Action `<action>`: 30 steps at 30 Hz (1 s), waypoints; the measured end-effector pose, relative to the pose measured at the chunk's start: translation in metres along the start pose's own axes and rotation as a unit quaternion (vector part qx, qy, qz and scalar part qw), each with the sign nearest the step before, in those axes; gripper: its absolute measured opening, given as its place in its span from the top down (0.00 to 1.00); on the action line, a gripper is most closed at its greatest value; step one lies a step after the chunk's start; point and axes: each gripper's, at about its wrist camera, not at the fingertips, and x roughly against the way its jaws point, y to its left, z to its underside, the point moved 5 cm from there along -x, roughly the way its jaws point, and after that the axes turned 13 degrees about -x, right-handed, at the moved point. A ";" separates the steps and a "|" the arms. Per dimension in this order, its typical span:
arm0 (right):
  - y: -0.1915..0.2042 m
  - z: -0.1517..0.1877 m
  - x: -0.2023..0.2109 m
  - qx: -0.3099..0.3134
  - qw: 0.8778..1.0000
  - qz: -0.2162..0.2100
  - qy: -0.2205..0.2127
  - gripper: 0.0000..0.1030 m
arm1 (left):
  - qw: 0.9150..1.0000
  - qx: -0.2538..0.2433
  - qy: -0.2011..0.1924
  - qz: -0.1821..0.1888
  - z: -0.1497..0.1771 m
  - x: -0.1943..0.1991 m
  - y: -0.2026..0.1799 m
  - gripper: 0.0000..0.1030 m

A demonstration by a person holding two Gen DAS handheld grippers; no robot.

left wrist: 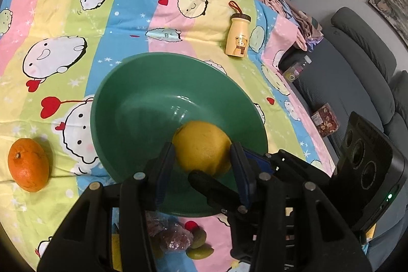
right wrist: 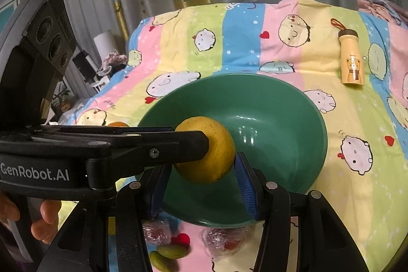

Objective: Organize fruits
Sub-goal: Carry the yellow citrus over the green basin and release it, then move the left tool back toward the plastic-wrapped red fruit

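Note:
A large yellow citrus fruit (left wrist: 201, 144) (right wrist: 216, 142) hangs just above the near inside of a green bowl (left wrist: 142, 106) (right wrist: 280, 119) on a cartoon-print cloth. My left gripper (left wrist: 202, 159) is shut on the fruit, its blue pads pressing both sides. My right gripper (right wrist: 201, 177) is shut on the same fruit from a crossing angle. An orange (left wrist: 28, 165) (right wrist: 117, 124) lies left of the bowl. In front of the bowl lie small green fruits (left wrist: 200, 251) (right wrist: 170, 251), a red one (right wrist: 182, 238) and plastic-wrapped red pieces (left wrist: 176, 238) (right wrist: 224, 238).
A yellow bear-print bottle (left wrist: 238, 36) (right wrist: 352, 60) lies on the cloth beyond the bowl at the right. A grey sofa (left wrist: 357, 68) carrying a snack box (left wrist: 326, 121) borders the right edge. A hand (right wrist: 43, 218) holds the left gripper's handle. Curtains hang behind.

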 end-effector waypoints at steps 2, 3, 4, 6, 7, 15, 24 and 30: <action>0.001 -0.003 0.003 -0.002 1.000 -0.005 -0.012 0.48 | 1.000 -0.002 0.002 -0.007 0.001 -0.002 0.000 0.51; 0.001 -0.003 0.005 -0.002 1.000 -0.006 -0.012 0.47 | 1.000 -0.002 0.002 -0.011 0.001 -0.001 0.000 0.48; 0.000 -0.004 0.006 -0.002 1.000 -0.005 -0.014 0.47 | 1.000 -0.003 0.000 -0.015 0.001 0.000 0.001 0.48; -0.003 -0.005 0.010 -0.003 1.000 0.002 -0.018 0.47 | 1.000 -0.003 -0.009 -0.022 0.001 0.007 0.003 0.41; -0.005 -0.005 0.012 -0.007 1.000 0.001 -0.018 0.47 | 1.000 -0.001 -0.015 -0.026 0.000 0.012 0.005 0.34; -0.016 -0.010 0.046 -0.024 0.999 0.003 -0.049 0.46 | 0.995 -0.004 -0.056 -0.087 0.009 0.069 0.022 0.24; -0.021 0.008 0.066 -0.046 0.998 0.001 -0.044 0.46 | 0.988 0.019 -0.063 -0.139 0.052 0.114 0.042 0.20; -0.027 0.026 0.071 -0.053 0.998 0.005 -0.027 0.46 | 0.987 0.035 -0.048 -0.146 0.084 0.122 0.043 0.20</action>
